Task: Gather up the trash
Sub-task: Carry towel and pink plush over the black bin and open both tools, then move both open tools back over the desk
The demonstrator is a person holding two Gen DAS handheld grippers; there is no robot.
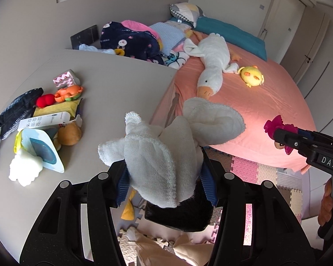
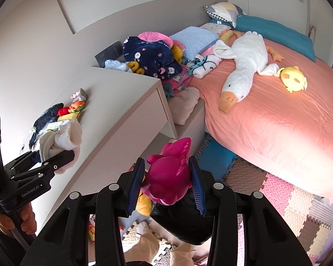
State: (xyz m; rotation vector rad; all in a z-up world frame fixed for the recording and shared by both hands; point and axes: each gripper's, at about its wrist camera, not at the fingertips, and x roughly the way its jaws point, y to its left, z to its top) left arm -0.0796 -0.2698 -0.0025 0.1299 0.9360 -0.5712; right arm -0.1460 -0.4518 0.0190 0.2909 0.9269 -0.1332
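Note:
My left gripper (image 1: 164, 177) is shut on a white cloth (image 1: 157, 155) and holds it over the edge of a beige dresser top (image 1: 113, 84). In the right wrist view the left gripper (image 2: 53, 157) and its cloth (image 2: 62, 137) show at the left. My right gripper (image 2: 166, 177) is shut on a magenta plastic toy (image 2: 171, 177), held above a black bag (image 2: 184, 219) on the floor. The right gripper with the toy (image 1: 275, 126) shows at the right of the left wrist view. The black bag (image 1: 177, 215) lies below my left fingers.
The dresser top holds a clutter of items: a dark sock (image 1: 11, 115), a red toy (image 1: 44, 100), a yellow packet (image 1: 57, 108), a white remote (image 1: 44, 119). A bed with a pink sheet (image 1: 255, 102) carries a white goose plush (image 1: 213, 66) and a yellow plush (image 1: 252, 76). Foam mats (image 2: 288, 197) cover the floor.

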